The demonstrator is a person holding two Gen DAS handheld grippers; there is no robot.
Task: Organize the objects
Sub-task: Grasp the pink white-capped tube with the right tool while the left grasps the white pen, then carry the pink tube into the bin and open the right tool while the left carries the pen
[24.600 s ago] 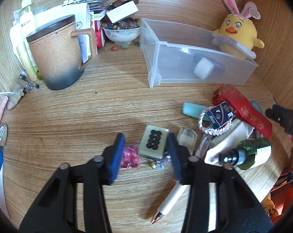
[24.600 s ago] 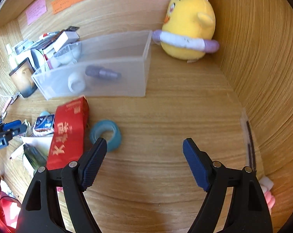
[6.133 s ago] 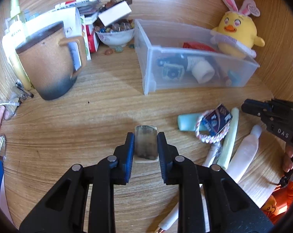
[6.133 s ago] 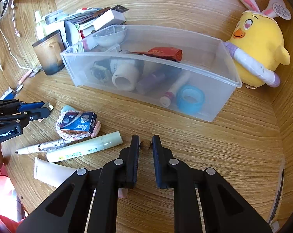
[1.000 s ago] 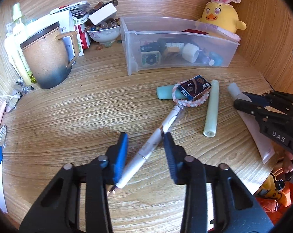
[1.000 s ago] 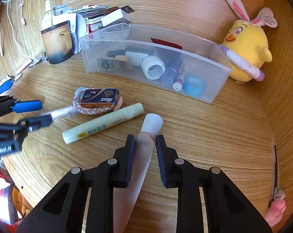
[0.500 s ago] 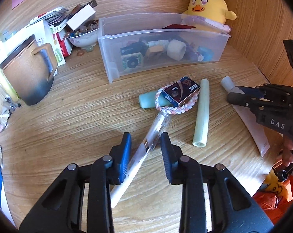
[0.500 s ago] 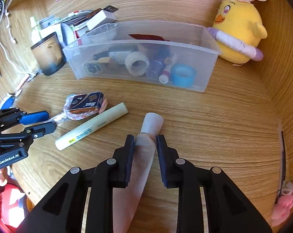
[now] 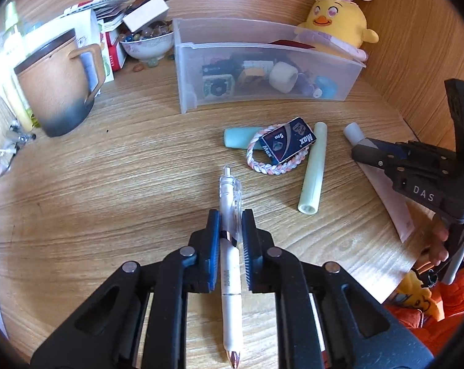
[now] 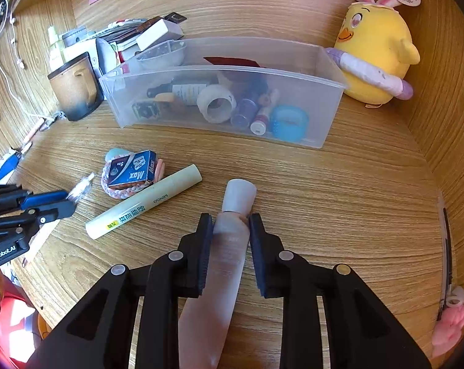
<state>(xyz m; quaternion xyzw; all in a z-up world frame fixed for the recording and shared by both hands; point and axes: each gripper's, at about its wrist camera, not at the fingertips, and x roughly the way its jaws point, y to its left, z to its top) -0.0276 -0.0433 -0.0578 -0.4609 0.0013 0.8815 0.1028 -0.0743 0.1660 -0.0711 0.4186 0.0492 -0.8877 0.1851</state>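
Both tongs grip something now. One second ago the left tongs [image 9: 228,230] stood open around the slanted pen [image 9: 230,246]; now they are closed on it, straight between them. Right tongs [image 10: 228,230] keep clamping the white tube [image 10: 222,252] on the tabletop [image 10: 339,215].

A brown mug [image 9: 58,92] stands at the left of the wooden surface [image 9: 124,169]. A bowl [image 9: 147,44] of beads sits behind it. A yellow plush chick [image 10: 376,52] rests in the corner.

Both claws [image 9: 228,230] [image 10: 228,233] clamped, angled downward
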